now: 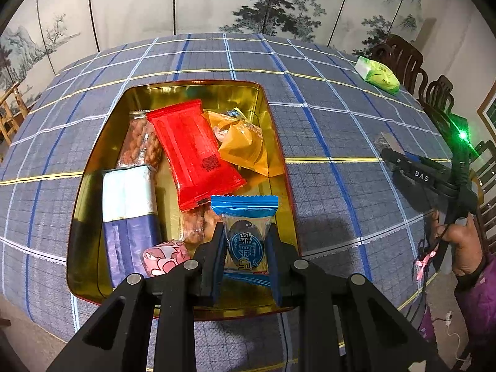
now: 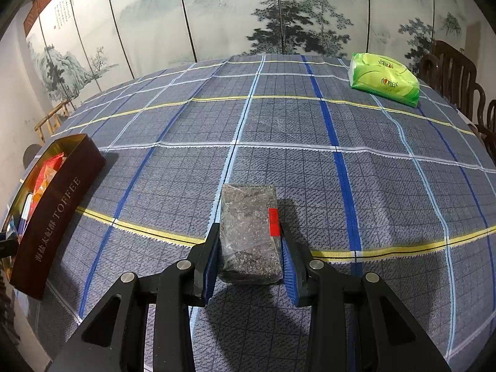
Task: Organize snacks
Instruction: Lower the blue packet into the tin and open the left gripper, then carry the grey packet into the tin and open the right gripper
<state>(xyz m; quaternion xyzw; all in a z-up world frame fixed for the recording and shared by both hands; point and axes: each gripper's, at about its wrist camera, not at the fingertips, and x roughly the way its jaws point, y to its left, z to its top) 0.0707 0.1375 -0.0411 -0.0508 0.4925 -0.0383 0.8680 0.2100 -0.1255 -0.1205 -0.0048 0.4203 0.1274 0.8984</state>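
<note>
In my left tongs (image 1: 245,245) I hold a blue-wrapped biscuit (image 1: 246,241), clamped across its width, its long axis running away from me along the fingers. It hangs over the near right corner of the gold-lined tin (image 1: 93,167), so I judge the coming move is simply down and release. Farther in the tin lie a pink sweet (image 1: 164,255), a white-and-purple packet (image 1: 128,204), a red packet (image 1: 195,155), an orange packet (image 1: 245,142) and clear bags of nuts (image 1: 139,142).

My right tongs (image 2: 249,249) straddle a grey speckled block (image 2: 249,232) with a red label, long axis again pointing away. The left pad touches it, and the right pad sits just at the label edge; I cannot tell whether the grip is fully closed or whether the block is lifted off the worktop (image 2: 387,201). The tin stands well apart to the left, so this arm must carry the block leftward. Far right lies a green tissue pack (image 2: 383,79).
</note>
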